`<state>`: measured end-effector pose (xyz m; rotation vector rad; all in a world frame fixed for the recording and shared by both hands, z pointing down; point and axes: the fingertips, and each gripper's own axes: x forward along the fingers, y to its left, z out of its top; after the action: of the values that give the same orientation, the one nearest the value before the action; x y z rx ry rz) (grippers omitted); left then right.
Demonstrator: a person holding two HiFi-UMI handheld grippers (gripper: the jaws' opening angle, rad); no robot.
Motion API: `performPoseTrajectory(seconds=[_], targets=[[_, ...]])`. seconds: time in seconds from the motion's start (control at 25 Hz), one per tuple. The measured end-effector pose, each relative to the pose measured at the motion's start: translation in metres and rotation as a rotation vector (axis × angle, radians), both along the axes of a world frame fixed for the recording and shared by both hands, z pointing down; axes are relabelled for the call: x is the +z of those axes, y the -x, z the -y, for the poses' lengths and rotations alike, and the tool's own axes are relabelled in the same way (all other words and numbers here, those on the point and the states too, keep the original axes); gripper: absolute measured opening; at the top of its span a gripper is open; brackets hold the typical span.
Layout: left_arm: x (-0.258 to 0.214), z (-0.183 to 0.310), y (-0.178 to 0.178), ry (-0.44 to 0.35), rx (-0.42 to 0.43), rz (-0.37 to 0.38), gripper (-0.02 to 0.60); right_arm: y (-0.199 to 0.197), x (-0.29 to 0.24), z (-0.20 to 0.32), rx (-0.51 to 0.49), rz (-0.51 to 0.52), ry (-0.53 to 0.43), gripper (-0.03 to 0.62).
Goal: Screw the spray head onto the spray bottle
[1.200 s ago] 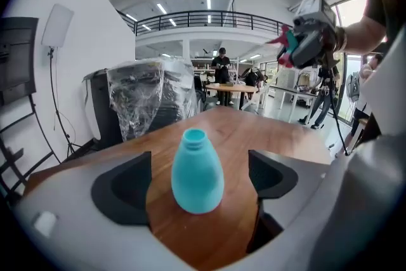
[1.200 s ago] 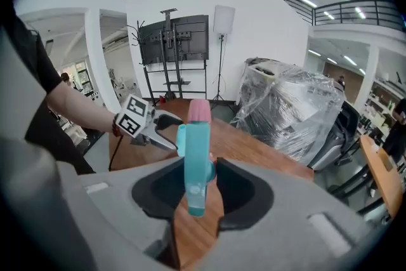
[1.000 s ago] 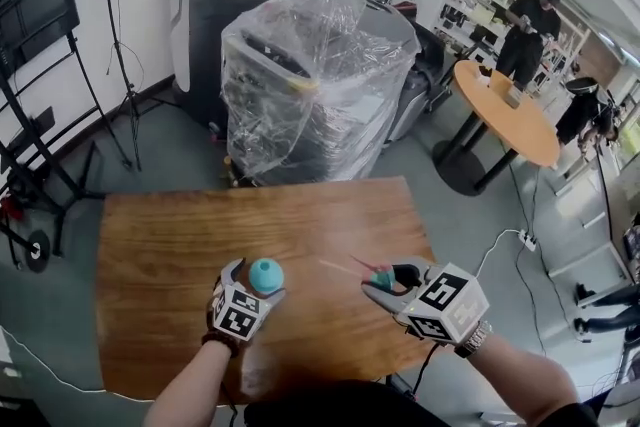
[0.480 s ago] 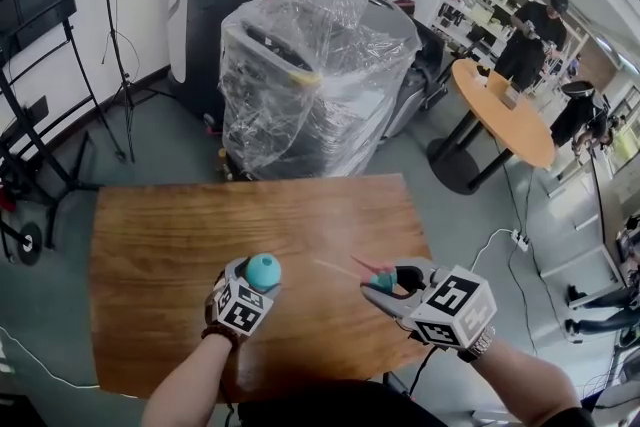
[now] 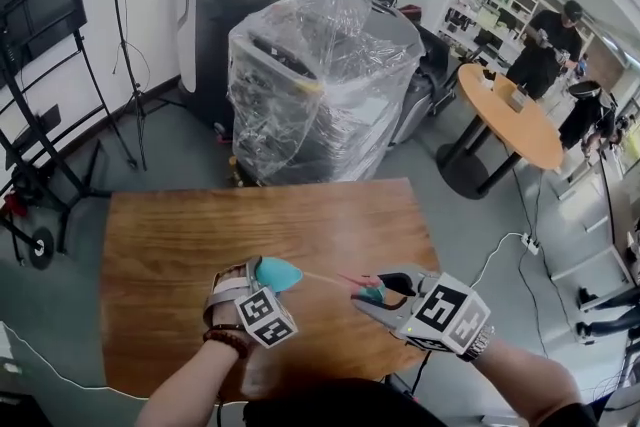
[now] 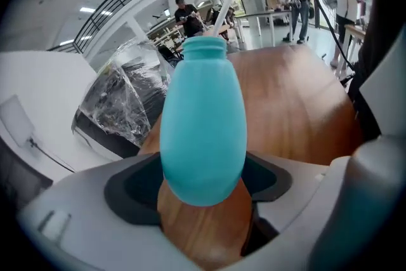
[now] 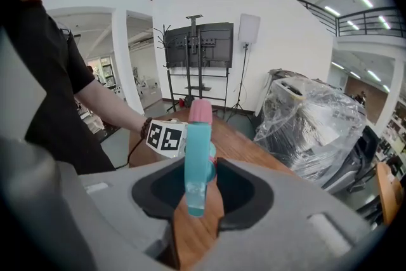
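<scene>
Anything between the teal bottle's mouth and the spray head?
Only the spray head's own thin dip tube, reaching toward the teal bottle's mouth; nothing else. Shows in head view and left gripper view.

We see both tongs held over the near part of the wooden desk. Our left tongs grip the teal spray bottle, their jaws having just been closing on it. The bottle is tilted, with its neck pointing right. Our right tongs clamp the spray head, whose thin tube reaches across to the bottle's mouth. Beyond the desk stands a plastic-wrapped machine, with a round table farther right.
</scene>
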<state>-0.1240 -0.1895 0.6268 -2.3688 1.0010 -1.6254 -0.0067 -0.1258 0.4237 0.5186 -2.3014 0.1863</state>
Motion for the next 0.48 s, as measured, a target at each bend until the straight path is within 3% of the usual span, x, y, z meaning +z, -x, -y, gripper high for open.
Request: performPoseTrajectory(seconds=[0.16, 0.48], targets=[[-0.009, -0.006, -0.002, -0.01, 0.038, 0.121, 0.411, 0.005, 0.004, -0.009, -0.072, -0.035, -0.028, 0.121], [-0.005, -0.01, 0.009, 0.02, 0.019, 0.174, 0.41, -0.006, -0.01, -0.015, -0.087, -0.006, -0.03, 0.121]])
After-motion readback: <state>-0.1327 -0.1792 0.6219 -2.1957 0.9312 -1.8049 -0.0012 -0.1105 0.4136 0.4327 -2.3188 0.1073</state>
